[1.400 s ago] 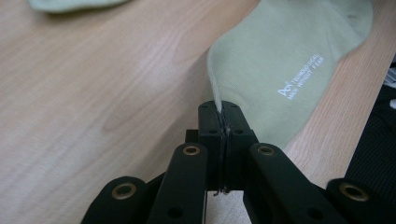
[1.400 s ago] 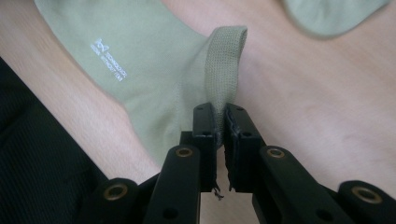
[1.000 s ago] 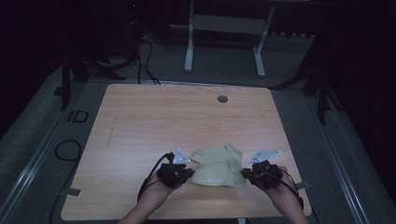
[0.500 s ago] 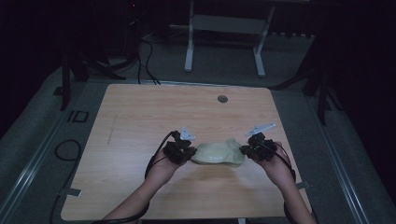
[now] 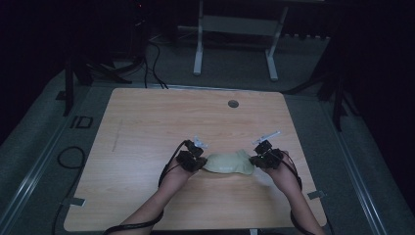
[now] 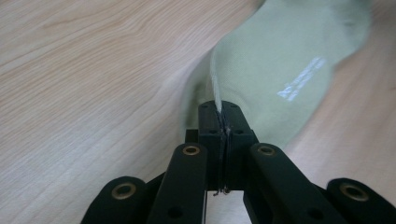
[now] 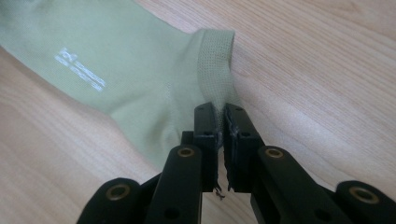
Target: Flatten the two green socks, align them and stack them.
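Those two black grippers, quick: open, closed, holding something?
Left gripper: closed, pinching one edge of the pale green sock.
Right gripper: closed, pinching the sock's other end.

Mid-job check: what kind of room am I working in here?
Probably a lab or recording studio rather than a home: a bare wooden table with a cable hole, dark surroundings, cables trailing on grey carpet, and a metal stand behind. Both grippers hold a pale green sock.

One pale green sock (image 5: 227, 162), two claws, left (image 5: 199, 162) and right (image 5: 254, 160), one wooden table (image 5: 147, 122).
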`<action>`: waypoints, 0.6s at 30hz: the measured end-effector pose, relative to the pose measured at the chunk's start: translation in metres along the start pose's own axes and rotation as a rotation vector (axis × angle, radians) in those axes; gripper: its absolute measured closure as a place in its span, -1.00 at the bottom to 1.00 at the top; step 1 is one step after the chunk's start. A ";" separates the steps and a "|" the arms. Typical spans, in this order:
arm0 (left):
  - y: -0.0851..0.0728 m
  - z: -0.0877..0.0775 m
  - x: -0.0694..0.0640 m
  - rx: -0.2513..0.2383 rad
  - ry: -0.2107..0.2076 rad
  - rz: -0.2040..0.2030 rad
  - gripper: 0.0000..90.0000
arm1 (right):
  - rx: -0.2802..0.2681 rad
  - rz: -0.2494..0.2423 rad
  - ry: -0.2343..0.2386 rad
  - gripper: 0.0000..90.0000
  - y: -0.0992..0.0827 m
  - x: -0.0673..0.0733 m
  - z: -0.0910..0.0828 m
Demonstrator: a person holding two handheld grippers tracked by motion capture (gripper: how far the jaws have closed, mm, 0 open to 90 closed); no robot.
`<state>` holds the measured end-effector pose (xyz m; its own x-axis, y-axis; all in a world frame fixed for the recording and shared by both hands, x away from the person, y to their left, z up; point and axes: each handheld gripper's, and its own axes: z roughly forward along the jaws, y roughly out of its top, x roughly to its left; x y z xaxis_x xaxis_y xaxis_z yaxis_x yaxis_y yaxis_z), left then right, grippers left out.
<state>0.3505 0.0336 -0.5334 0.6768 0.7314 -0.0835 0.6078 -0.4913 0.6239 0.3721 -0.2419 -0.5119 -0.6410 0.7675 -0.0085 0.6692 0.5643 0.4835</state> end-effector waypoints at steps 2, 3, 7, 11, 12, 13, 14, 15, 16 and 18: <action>-0.001 0.002 0.001 -0.001 0.007 -0.005 0.96 | 0.013 0.006 -0.005 0.88 -0.001 -0.002 0.004; -0.001 0.003 0.001 0.001 0.010 0.000 0.96 | 0.012 0.014 -0.003 0.88 -0.001 -0.003 0.005; -0.001 0.007 0.000 0.011 0.020 0.012 0.96 | 0.027 0.018 0.005 0.88 -0.002 -0.005 0.011; -0.004 0.012 0.003 0.018 0.027 -0.001 0.94 | 0.035 0.017 0.006 0.87 -0.003 -0.005 0.015; -0.004 0.013 0.004 0.017 0.029 -0.006 0.94 | 0.037 0.016 0.006 0.87 -0.003 -0.005 0.016; -0.005 0.014 0.004 0.016 0.033 -0.008 0.93 | 0.035 0.018 0.006 0.87 -0.003 -0.005 0.017; -0.005 0.015 0.005 0.019 0.034 -0.006 0.91 | 0.035 0.018 0.007 0.87 -0.003 -0.006 0.018; -0.005 0.016 0.005 0.021 0.038 -0.003 0.91 | 0.041 0.016 0.008 0.87 -0.003 -0.005 0.019; -0.006 0.017 0.005 0.017 0.038 -0.008 0.86 | 0.040 0.011 0.007 0.86 -0.003 -0.005 0.020; -0.005 0.016 0.005 0.018 0.040 -0.008 0.84 | 0.047 0.010 0.009 0.84 -0.003 -0.005 0.023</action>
<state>0.3577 0.0324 -0.5497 0.6547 0.7537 -0.0568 0.6209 -0.4935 0.6090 0.3814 -0.2403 -0.5333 -0.6375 0.7705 0.0046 0.6925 0.5703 0.4418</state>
